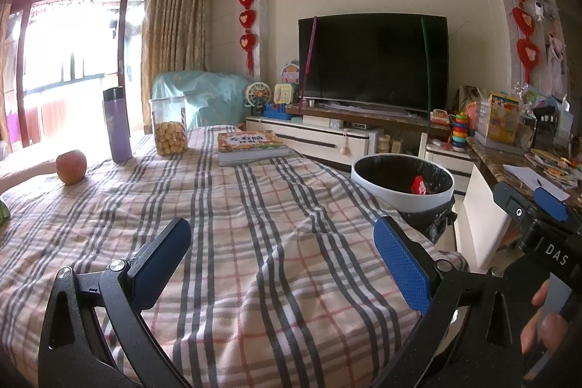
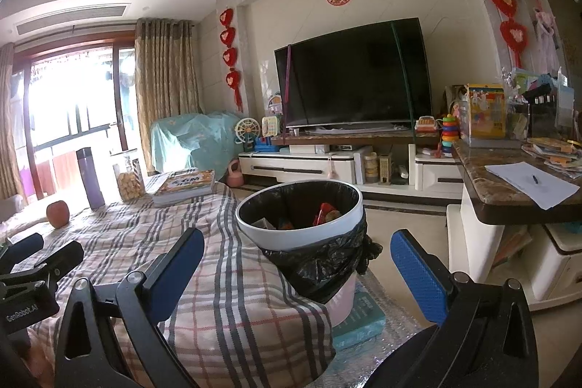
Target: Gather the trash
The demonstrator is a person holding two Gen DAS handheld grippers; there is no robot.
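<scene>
Both of our grippers hang empty with their blue pads spread wide: the left gripper (image 1: 283,255) over the checked cloth (image 1: 254,206) of the table, the right gripper (image 2: 297,266) just before the trash bin (image 2: 349,202), which stands at the table's right edge.

The bin, lined with a black bag (image 2: 320,264), already holds some trash; we see a red wrapper (image 1: 419,185) inside it. On the near cloth we find nothing loose to pick up. At the far left stand an apple (image 1: 71,166), a purple flask (image 1: 117,124), a biscuit jar (image 1: 169,126) and a book (image 1: 251,146), none of which look like trash.

We judge the main risk to be a mistaken grab: taking the apple or another keeper for rubbish. The bin also seems perched on a teal block (image 2: 363,315), so a nudge from the right gripper could tip it.

A green thing (image 1: 3,211) at the left edge is cut off, and we cannot tell what it is. The bin's lower contents are hidden by its rim.
</scene>
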